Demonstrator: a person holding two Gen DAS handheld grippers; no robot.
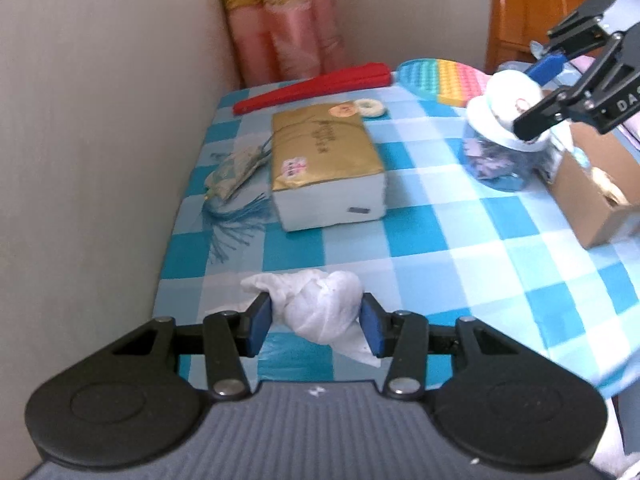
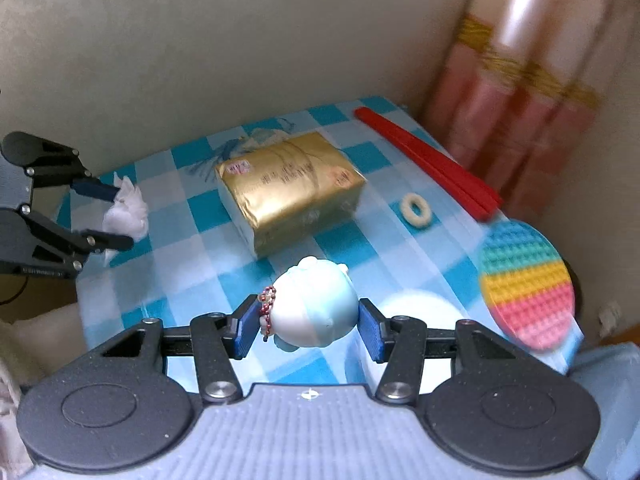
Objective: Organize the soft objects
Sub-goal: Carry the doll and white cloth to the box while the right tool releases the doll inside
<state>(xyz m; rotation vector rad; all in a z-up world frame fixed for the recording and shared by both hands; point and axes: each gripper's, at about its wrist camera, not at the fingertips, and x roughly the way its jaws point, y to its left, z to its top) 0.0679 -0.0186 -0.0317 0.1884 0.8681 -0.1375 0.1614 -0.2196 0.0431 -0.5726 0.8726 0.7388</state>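
A brown cardboard box point(image 1: 596, 196) stands open at the right edge of my desk point(image 1: 420, 240); something pale lies inside, but I cannot tell what. Beside it sits a clear jar point(image 1: 500, 160) of small blue and lilac pieces under a white lid. The gold-wrapped tissue pack point(image 1: 324, 156) carries printed lettering and pink stickers too blurred to read. On my right gripper point(image 2: 308, 328), seen from the left wrist view, I can read only "DAS". That gripper's jaws are pressed against a round squishy toy point(image 2: 316, 308), pale blue and white with a dark red bead chain, lifted above the checked cloth. My left gripper point(image 1: 316, 320) has its jaws partway closed on a crumpled white tissue wad point(image 1: 320, 308), held over the near left corner of the desk.
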